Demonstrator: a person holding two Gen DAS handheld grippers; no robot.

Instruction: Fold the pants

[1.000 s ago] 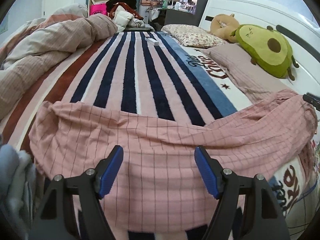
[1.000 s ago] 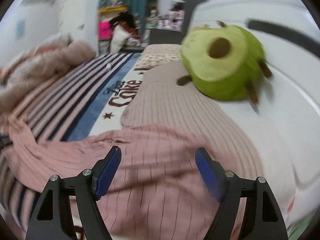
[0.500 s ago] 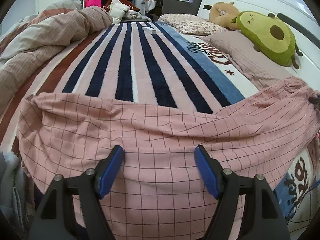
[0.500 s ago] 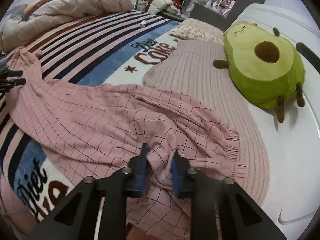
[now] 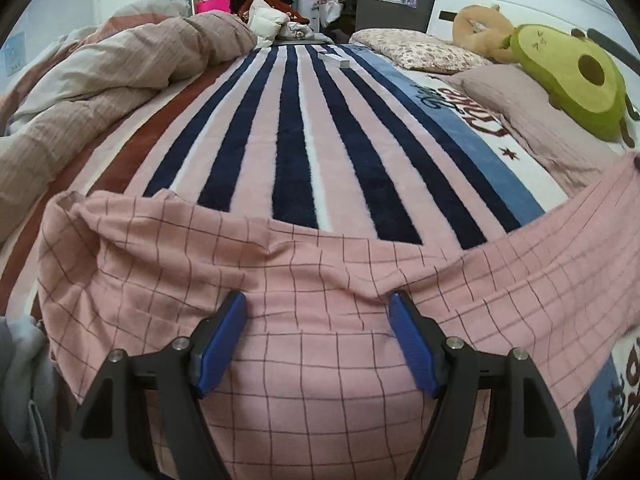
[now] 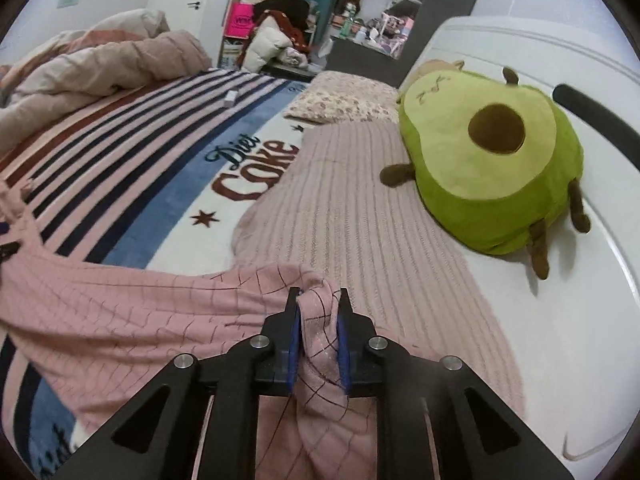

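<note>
Bed scene, both wrist views. The pants [image 5: 320,320], pink with a dark grid, lie spread across the near end of the striped blanket [image 5: 296,128]; one end reaches the ribbed pillow [image 6: 360,208] at the right, the other the blanket's left edge.

Change. A second ago the right gripper [image 6: 319,334] hung over the cloth with its jaws wide and nothing between them. It then closed on a bunch of the pants beside the ribbed pillow. Now a gathered fold of fabric stands between the narrow jaws, the pads pressing on it, while the jaws ease slightly apart around the bunch. The left gripper [image 5: 318,344] has sunk closer to the pants: the cloth fills more of its view than before, and its jaws stay wide, straddling flat fabric without pinching it.

Meaning. One end of the pants appears secured; the other is not yet taken. The fold itself looks not begun, since the garment lies at full length. A likely next need is a left-hand grip before any lift; the slackening right grip could let the bunch slip.

Writing. The blanket reads "Diet Coke" [image 6: 256,168] in dark script and red-brown block letters, with small stars beside it. Fragments of the same print show at the right edge of the left view, too cut off to read. The magenta box [image 6: 244,22] at the far shelf bears lettering too small to read.
</note>
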